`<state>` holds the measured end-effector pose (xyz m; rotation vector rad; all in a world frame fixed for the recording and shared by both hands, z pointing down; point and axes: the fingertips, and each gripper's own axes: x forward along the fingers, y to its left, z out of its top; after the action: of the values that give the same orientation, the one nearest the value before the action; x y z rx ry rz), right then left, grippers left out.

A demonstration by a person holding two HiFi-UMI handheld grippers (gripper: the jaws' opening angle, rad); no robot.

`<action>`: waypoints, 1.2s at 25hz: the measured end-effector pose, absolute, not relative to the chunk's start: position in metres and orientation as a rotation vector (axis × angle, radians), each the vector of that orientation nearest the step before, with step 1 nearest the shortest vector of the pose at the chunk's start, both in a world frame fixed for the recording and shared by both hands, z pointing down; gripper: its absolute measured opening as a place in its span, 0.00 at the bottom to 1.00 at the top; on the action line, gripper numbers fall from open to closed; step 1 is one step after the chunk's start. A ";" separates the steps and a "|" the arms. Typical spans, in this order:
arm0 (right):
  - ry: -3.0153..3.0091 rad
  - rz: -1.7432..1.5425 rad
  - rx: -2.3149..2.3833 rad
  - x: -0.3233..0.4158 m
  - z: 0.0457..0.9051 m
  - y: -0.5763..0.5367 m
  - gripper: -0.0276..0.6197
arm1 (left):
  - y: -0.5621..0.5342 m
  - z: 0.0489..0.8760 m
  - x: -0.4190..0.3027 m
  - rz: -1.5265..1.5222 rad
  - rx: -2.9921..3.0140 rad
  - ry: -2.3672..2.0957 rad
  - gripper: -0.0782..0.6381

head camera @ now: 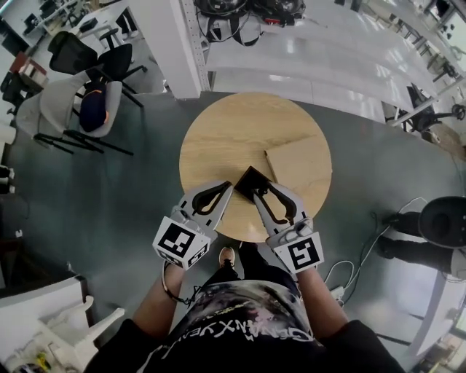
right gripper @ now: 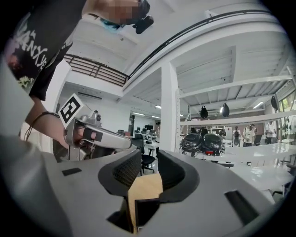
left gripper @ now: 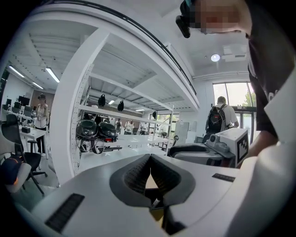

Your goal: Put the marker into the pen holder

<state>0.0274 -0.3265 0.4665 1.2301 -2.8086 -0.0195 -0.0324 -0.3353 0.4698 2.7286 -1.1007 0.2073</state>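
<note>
Pen holder (head camera: 247,181) partly hidden behind right claw (head camera: 261,191); its inside too dark to tell.

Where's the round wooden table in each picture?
Head view: the round wooden table sits in the middle.
Left gripper view: a thin sliver of it, low between the shut jaws.
Right gripper view: a wider patch, low between the open jaws.
Shared landmark: black helmets on the white rack.
</note>
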 end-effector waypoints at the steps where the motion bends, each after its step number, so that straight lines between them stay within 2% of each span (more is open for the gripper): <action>1: -2.801 -0.018 1.244 0.027 0.461 -0.318 0.20 | -0.327 0.464 -0.034 0.201 2.737 -1.095 0.14; 6: -2.747 0.037 1.238 0.018 0.443 -0.259 0.20 | -0.281 0.445 -0.046 0.187 2.776 -1.047 0.14; 16: -2.710 -0.053 1.378 0.011 0.415 -0.186 0.18 | -0.212 0.428 -0.056 0.178 2.820 -0.963 0.14; 30: -2.726 -0.043 1.325 0.031 0.398 -0.188 0.18 | -0.212 0.408 -0.039 0.203 2.804 -0.987 0.14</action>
<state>0.0306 -0.1876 0.3976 1.3254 -2.7255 -0.0433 -0.0387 -0.2119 0.4085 2.8044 -0.9875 0.2035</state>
